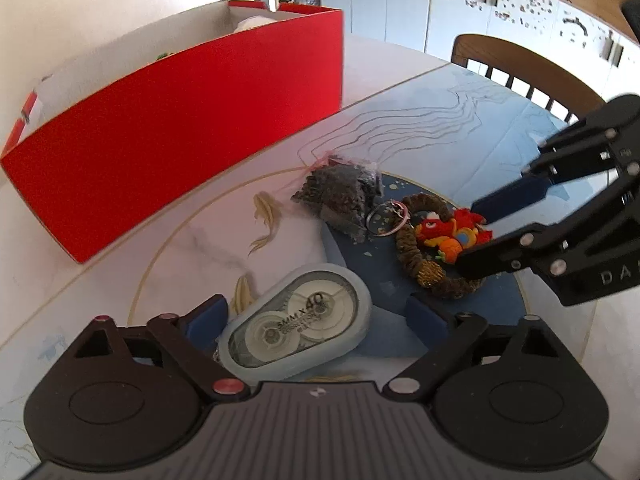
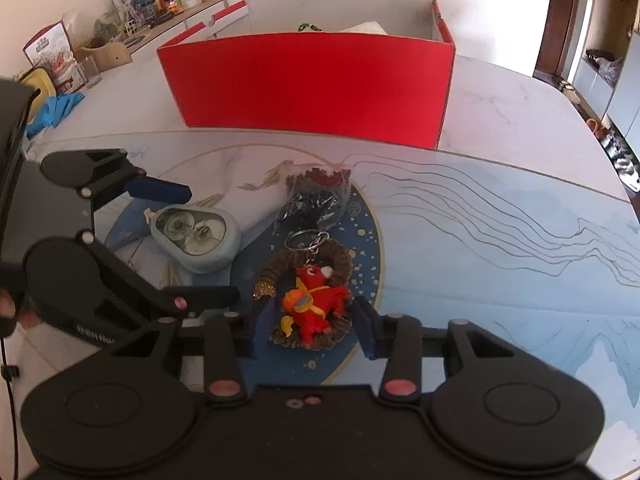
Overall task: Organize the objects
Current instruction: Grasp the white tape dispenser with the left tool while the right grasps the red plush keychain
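A red toy keychain (image 2: 312, 304) lies on a brown braided ring (image 2: 340, 256), its metal key ring (image 2: 306, 238) towards the box. My right gripper (image 2: 312, 320) straddles the toy with both blue pads against its sides; the left wrist view shows the same grip by the right gripper (image 1: 468, 234) on the toy (image 1: 448, 232). A pale blue correction tape dispenser (image 1: 296, 320) lies flat between the fingers of my left gripper (image 1: 316, 316), which is open, with a gap to the right pad. A clear bag of dark bits (image 1: 336, 196) lies behind them. The red open-top box (image 2: 308, 88) stands at the back.
The printed mat (image 2: 500, 240) covers the near part of the white table. A wooden chair (image 1: 520, 64) stands at the table's far edge. Blue gloves (image 2: 56, 108) and a glass (image 2: 90, 72) sit far left, with a cluttered sideboard behind.
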